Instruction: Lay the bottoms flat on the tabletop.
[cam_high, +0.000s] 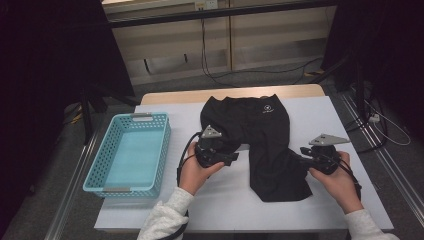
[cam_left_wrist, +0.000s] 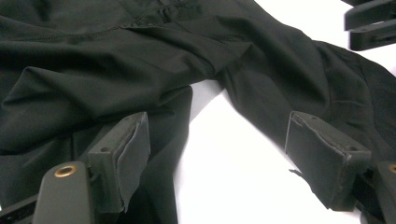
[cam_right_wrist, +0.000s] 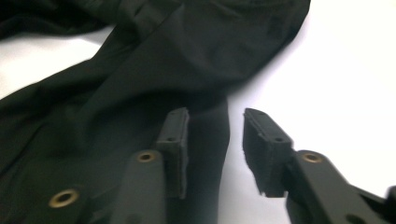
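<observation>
Both grippers' fingers (cam_right_wrist: 173, 140) gape, gripping nothing: left gripper (cam_left_wrist: 217, 154) wide beside the shorts (cam_high: 265, 145), right gripper (cam_right_wrist: 215, 149) straddling a leg's edge.

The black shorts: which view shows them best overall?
The high view: the black shorts lie whole on the table, waistband far, both legs visible. The left gripper view gives the crotch and legs close up; the right gripper view, one leg's edge.

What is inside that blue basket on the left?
The blue basket holds nothing: its pale blue floor shows bare in the high view. Its near wall hides a thin strip of the floor behind it.
</observation>
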